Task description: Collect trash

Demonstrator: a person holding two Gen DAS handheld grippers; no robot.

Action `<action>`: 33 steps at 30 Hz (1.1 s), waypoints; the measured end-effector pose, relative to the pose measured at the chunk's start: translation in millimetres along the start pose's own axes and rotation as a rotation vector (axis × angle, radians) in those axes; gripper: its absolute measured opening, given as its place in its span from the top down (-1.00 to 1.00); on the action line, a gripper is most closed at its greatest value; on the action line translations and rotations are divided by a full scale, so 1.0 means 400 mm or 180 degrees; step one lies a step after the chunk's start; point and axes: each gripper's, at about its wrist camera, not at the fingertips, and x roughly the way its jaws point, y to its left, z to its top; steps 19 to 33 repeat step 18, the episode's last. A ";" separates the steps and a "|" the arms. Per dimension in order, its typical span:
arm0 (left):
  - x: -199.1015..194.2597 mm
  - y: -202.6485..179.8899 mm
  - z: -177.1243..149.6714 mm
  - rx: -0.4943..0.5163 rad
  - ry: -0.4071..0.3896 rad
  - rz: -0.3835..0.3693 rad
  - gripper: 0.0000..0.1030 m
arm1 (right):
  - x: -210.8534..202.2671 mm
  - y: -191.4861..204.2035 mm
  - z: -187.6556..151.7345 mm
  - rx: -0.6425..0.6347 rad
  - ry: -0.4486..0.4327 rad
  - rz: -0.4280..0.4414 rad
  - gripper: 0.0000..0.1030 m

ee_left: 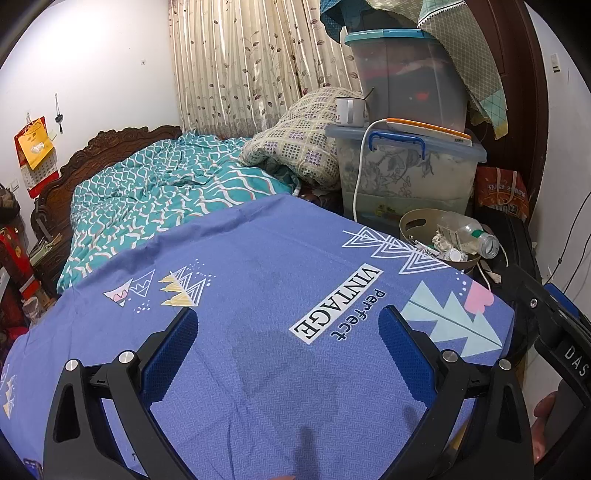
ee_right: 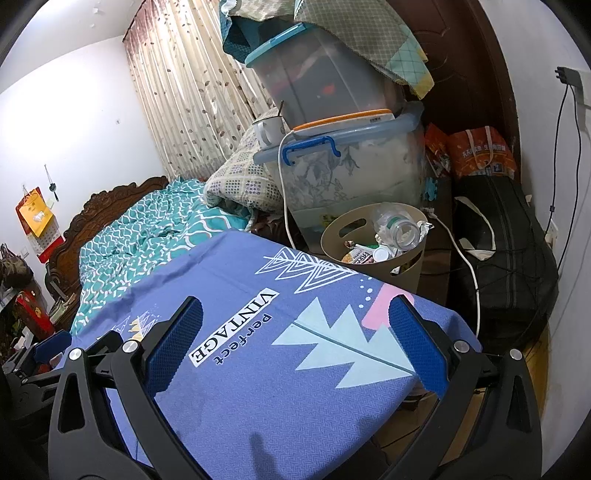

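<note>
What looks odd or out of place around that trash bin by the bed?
The clear plastic bottle lies tilted across the top of the tan bin, poking over its rim rather than sitting down inside. Above it, a patterned cloth hangs askew over the stacked storage boxes. Nothing looks spilled.

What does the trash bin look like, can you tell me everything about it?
The trash bin is a round, tan bucket that looks plastic, with a handle slot cut near its rim. It stands upright beyond the blue cloth's far corner, before a clear storage box. Inside lie a clear bottle, wrappers and a small white cap.
</note>
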 end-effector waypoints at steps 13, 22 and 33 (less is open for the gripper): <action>-0.011 -0.005 0.005 0.0015 -0.0066 -0.0015 -0.83 | 0.001 -0.009 -0.005 -0.0006 -0.0003 -0.0004 -0.94; -0.003 0.006 0.005 -0.0044 -0.0023 -0.0018 -0.83 | 0.002 -0.009 -0.004 -0.0006 -0.0004 -0.0002 -0.94; -0.003 0.006 0.005 -0.0044 -0.0023 -0.0018 -0.83 | 0.002 -0.009 -0.004 -0.0006 -0.0004 -0.0002 -0.94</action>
